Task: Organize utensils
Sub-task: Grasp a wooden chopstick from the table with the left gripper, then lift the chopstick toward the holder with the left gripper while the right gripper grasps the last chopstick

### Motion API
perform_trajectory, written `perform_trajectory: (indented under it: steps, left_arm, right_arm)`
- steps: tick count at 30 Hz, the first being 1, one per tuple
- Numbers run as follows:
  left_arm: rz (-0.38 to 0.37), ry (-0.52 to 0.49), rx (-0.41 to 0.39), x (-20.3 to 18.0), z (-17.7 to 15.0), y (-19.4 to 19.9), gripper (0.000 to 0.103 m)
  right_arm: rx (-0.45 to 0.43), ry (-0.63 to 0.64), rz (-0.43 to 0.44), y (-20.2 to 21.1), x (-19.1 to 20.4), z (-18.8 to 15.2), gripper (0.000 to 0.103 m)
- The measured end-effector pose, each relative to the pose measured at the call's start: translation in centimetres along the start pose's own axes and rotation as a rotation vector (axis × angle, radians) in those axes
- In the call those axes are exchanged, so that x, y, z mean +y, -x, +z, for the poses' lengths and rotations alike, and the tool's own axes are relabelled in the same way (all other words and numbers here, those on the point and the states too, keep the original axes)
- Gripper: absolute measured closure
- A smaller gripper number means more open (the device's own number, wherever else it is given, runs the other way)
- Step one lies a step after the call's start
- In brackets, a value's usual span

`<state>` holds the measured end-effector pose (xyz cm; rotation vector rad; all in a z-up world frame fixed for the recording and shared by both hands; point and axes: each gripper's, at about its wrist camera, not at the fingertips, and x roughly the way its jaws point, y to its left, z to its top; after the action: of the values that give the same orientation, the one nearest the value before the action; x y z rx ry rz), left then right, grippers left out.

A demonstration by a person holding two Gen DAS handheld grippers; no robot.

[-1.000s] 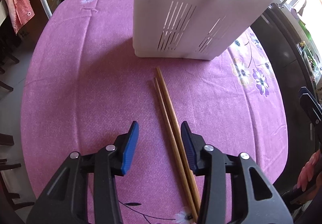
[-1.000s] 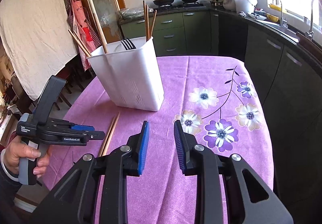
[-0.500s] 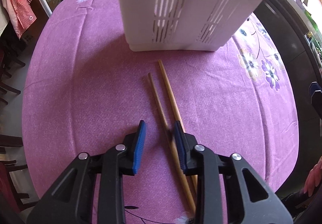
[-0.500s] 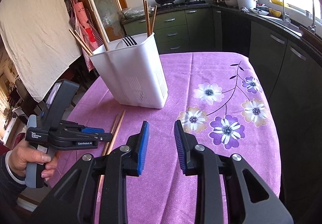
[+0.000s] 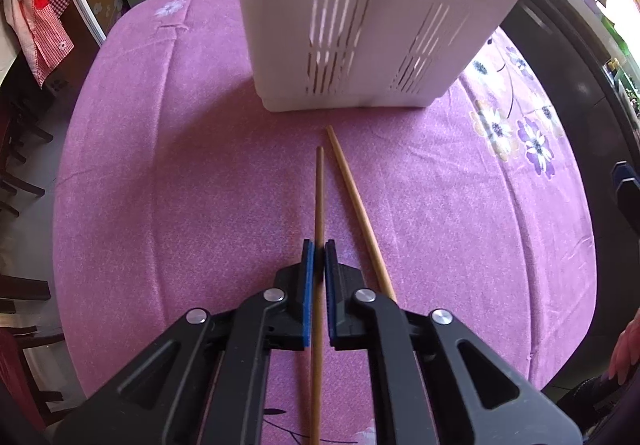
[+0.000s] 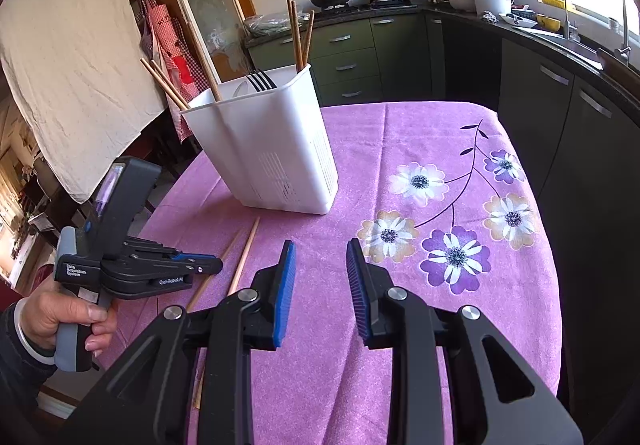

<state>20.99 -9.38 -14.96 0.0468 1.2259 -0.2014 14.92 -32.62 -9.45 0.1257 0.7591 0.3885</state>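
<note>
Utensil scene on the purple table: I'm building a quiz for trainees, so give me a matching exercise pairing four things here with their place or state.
Things:
1. left gripper
2. right gripper
3. white caddy
4. loose chopstick

States:
A. lying flat on the tablecloth, beside the clamped one
B. open, nothing between its pads
C. standing upright, holding a fork and several chopsticks
D. shut on a chopstick

Pairs: 1-D, 2-B, 3-C, 4-A
</note>
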Motion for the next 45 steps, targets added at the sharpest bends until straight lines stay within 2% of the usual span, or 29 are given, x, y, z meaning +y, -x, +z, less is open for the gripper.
perform_trajectory:
  steps: [6,12,18,24,30,35,42,43,45]
  left_arm:
    - [-0.019,0.005,-0.111,2.1,0.1,4.6,0.097]
    - [-0.009,-0.008,-0.249,2.8,-0.8,9.9,0.098]
    - [0.007,-0.02,-0.342,3.3,-1.8,13.2,0.098]
    - [0.007,-0.028,-0.397,3.7,-3.3,15.2,0.098]
    - [0.009,-0.041,-0.418,3.9,-4.3,15.8,0.098]
    - [0.002,-0.048,-0.422,4.0,-4.5,15.9,0.098]
    - [-0.008,-0.067,-0.423,4.0,-4.6,15.9,0.098]
    - [-0.009,-0.069,-0.424,4.0,-4.6,15.9,0.098]
    - [-0.01,-0.071,-0.425,4.0,-4.7,15.9,0.098]
  right_arm:
    - [0.003,0.01,0.0,0.0,0.7,0.3,0.075]
    - [0.022,0.033,0.014,-0.6,2.0,0.6,0.075]
    - [0.049,0.061,0.021,-1.6,3.4,0.6,0.073]
    - [0.115,0.087,0.029,-4.0,4.5,0.5,0.069]
    - [0.235,0.128,0.04,-9.1,6.6,0.6,0.066]
    - [0.337,0.194,-0.011,-14.3,9.1,0.6,0.066]
    - [0.393,0.25,-0.091,-17.3,11.1,0.4,0.066]
    - [0.394,0.252,-0.099,-17.4,11.2,0.4,0.068]
    - [0.394,0.254,-0.104,-17.6,11.4,0.6,0.079]
